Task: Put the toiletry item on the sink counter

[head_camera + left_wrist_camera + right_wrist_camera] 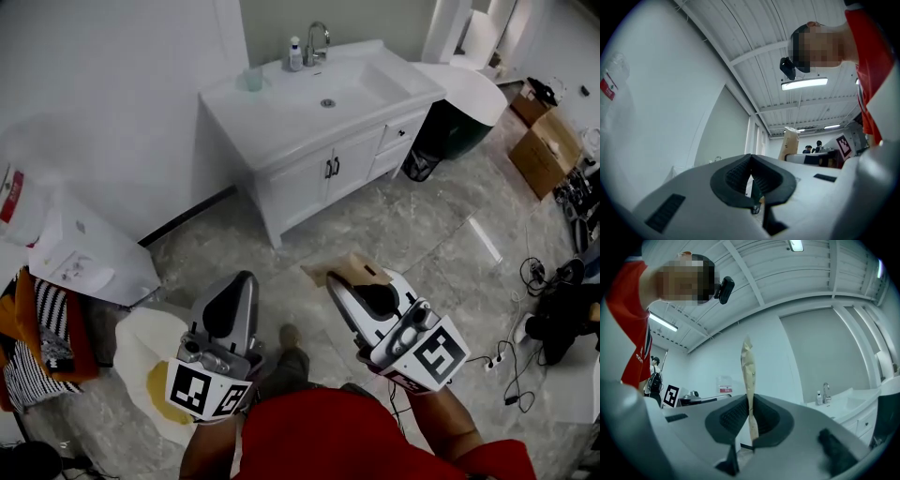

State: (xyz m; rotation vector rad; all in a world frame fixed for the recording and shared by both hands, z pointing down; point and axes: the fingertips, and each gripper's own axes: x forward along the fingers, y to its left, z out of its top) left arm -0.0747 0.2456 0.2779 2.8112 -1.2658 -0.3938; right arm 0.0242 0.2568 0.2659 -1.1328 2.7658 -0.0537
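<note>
The left gripper is held low over the grey marble floor, at the left of the head view. In the left gripper view its jaws stand together at the tips, with nothing gripped between the dark ribbed pads.

Just to its right, the right gripper carries the toiletry item, a flat tan packet. In the right gripper view the jaws are clamped on it. The packet is seen edge-on, pinched between the two pads over its lower part. Its crumpled upper part rises well above the jaw tips. In the head view the packet sticks out past the jaw tips over the floor.

The white sink bench stands against the wall, well apart from the packet and both grippers. From left to right it bears a pale cup, a small bottle and a chrome faucet behind the basin. The right gripper view shows the same bench off to the right of the jaws, with the bottle just beside the faucet.
</note>
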